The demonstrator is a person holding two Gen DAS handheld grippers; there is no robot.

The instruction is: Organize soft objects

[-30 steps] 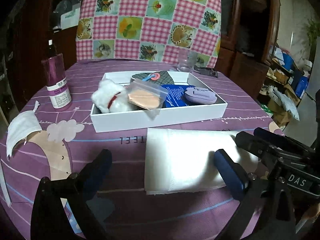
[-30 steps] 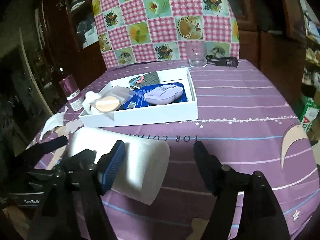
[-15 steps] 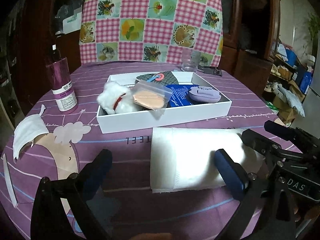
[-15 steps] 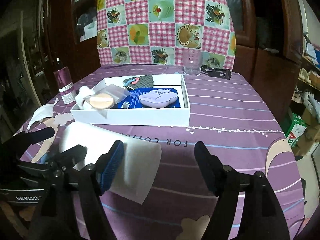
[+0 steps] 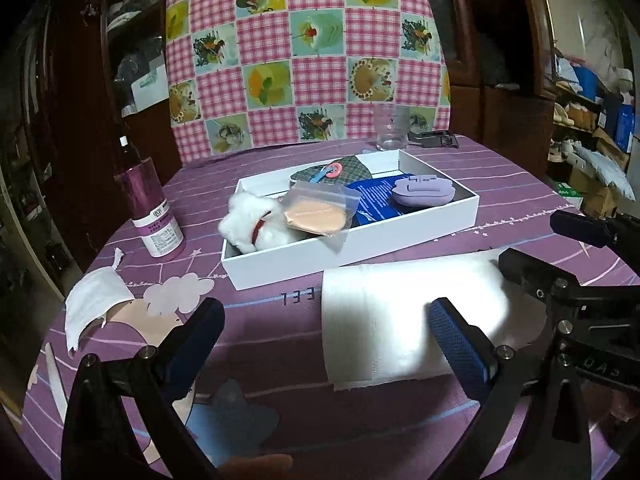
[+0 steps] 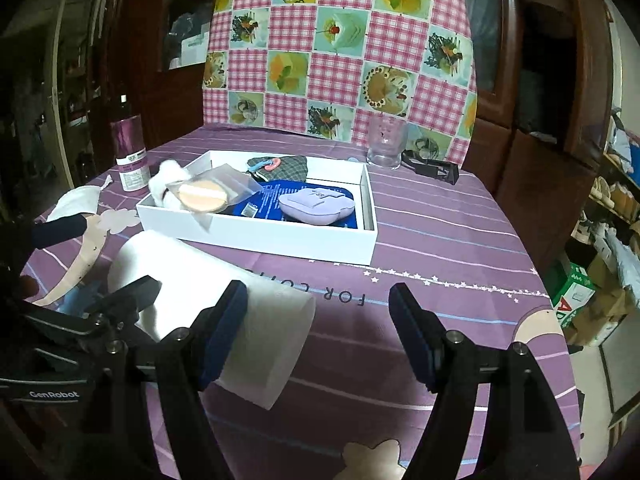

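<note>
A folded white cloth (image 5: 404,316) lies flat on a purple tablecloth (image 6: 440,248), just in front of a shallow white box (image 5: 360,246). The left gripper (image 5: 326,332) hovers low over the cloth with its jaws spread wide, pinching nothing. The right gripper (image 6: 316,322) hangs at the cloth's other end, its jaws also spread and empty. Inside the box sit a fluffy white ball (image 5: 250,226), a peach sponge in a clear bag (image 5: 316,216), a plaid pouch (image 5: 340,172) and a lilac case (image 5: 424,194). A purple bottle (image 5: 152,216) and a white face mask (image 5: 94,306) rest left of the box.
</note>
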